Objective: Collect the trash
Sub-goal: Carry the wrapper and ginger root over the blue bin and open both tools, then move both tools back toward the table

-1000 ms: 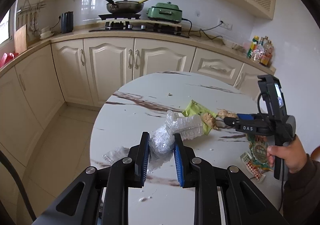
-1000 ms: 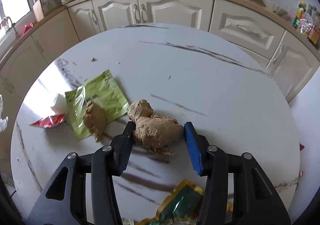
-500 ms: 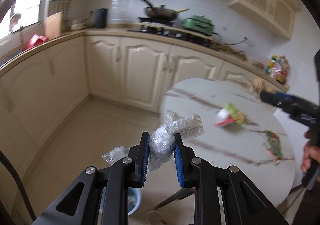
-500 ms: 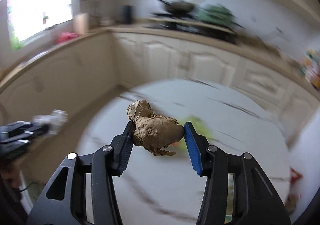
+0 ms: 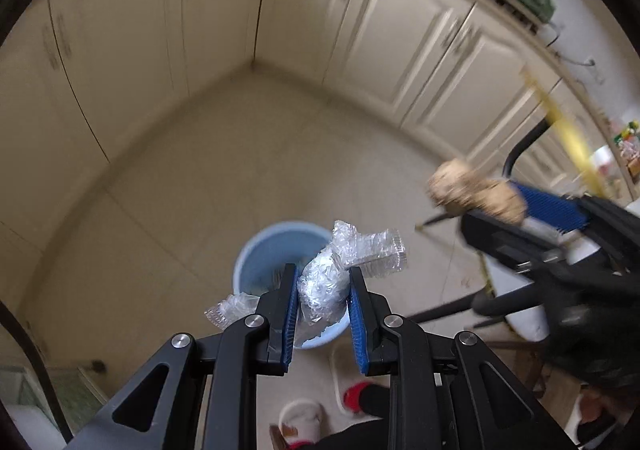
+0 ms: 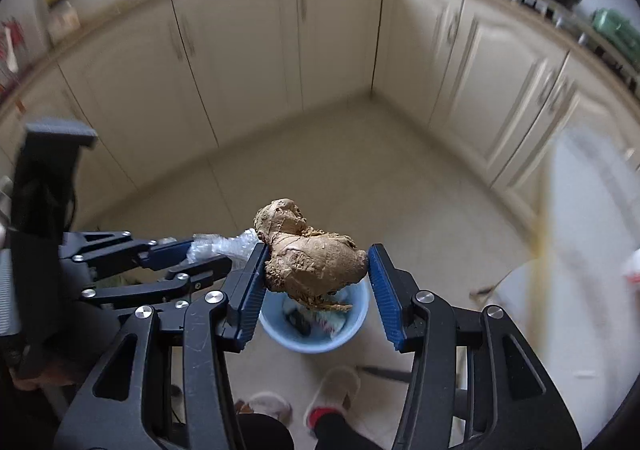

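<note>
My left gripper [image 5: 322, 282] is shut on a crumpled clear plastic wrapper [image 5: 340, 270], held above a light blue bin [image 5: 264, 258] on the floor. My right gripper [image 6: 316, 268] is shut on a brown lump of ginger [image 6: 312, 262], also over the blue bin [image 6: 352, 326], which has some trash inside. In the left wrist view the right gripper [image 5: 492, 206] shows at the right with the ginger [image 5: 472, 192]. In the right wrist view the left gripper [image 6: 208, 254] with the plastic wrapper [image 6: 224, 244] sits just to the left.
Cream kitchen cabinets [image 6: 248, 62] line the walls around a beige tiled floor [image 5: 240, 154]. The person's slippered feet [image 6: 332, 390] stand just behind the bin. The white table's edge [image 6: 580, 210] and dark chair legs [image 5: 448, 308] are at the right.
Both grippers swung off the table and tilted down toward the floor; the blue bin now lies under them. The wrapper and the ginger stay gripped.
</note>
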`<state>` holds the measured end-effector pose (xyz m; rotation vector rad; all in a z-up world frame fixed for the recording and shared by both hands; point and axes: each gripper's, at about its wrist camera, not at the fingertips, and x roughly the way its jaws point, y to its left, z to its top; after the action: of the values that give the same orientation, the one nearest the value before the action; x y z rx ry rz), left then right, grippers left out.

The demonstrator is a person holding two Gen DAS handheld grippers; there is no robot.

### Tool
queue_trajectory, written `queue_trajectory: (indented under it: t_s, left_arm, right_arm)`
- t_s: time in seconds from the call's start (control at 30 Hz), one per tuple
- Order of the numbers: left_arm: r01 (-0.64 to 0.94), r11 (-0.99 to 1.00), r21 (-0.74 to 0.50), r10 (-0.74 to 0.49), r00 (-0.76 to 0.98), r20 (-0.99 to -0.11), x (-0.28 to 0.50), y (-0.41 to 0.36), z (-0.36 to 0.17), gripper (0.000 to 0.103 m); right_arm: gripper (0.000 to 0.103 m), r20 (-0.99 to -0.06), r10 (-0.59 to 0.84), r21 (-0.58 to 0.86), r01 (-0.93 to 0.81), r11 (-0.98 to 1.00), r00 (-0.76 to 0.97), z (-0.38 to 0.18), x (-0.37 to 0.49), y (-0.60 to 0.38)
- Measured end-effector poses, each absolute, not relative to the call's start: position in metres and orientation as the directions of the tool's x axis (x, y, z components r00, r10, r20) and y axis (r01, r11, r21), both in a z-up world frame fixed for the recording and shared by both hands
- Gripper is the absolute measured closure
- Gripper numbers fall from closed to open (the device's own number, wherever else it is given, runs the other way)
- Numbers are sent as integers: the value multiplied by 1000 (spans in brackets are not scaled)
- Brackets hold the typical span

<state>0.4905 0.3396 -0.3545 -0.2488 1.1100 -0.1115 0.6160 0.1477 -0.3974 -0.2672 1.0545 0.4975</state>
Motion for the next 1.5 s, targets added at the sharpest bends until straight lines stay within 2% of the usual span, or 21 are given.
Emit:
queue_trajectory:
  t_s: [0.2,0.3,0.37,0.47,0.67,0.83,1.0,1.1,1.13,1.2,1.23,1.43,1.5]
  left_arm:
    - [-57,967,-248,-222,294,-930,516,345,-427,81]
    - [-103,960,-261,-229,246,-942,531,353,-451,70]
    - [-128,959,-253,-221,224,-949,543,359,-460,57]
    - [-163,952,-258,-224,201,-954,554,372,-467,49]
    - [-219,947,-236,-186,225,-956,566,395,-444,47]
    - [-256,942,-216,-136,297,-945,549,372,-389,46]
    - [-266,942,-202,-76,418,-905,504,351,-321,42]
    - [-262,941,-213,-49,519,-854,469,335,-276,36]
    - [-254,943,-214,-37,559,-828,456,331,-258,35]
    - [-242,947,-211,-10,634,-773,430,318,-223,32]
    - [-239,949,-208,2,660,-751,421,310,-212,27]
    - [-175,974,-143,77,852,-518,339,242,-131,12]
    - [-155,978,-136,79,891,-447,313,216,-123,10]
  right_arm:
    - [56,-960,183,72,-441,894,214,-508,647,144]
    - [56,-971,190,118,-394,911,148,-540,656,134]
    - [56,-972,195,134,-381,915,127,-553,663,129]
    - [55,-971,221,173,-360,917,97,-567,671,121]
    - [48,-958,272,224,-361,905,87,-567,678,114]
    - [39,-947,288,213,-392,895,143,-538,667,132]
    - [16,-925,280,147,-436,888,258,-476,646,138]
    - [14,-894,275,94,-452,887,353,-427,624,136]
    - [14,-879,282,85,-456,886,384,-411,616,134]
    - [5,-841,288,53,-460,886,458,-371,601,131]
    - [3,-815,288,32,-458,889,502,-350,589,126]
    - [0,-661,294,-25,-412,911,690,-246,539,97]
    - [0,-606,293,-32,-391,920,739,-214,517,86]
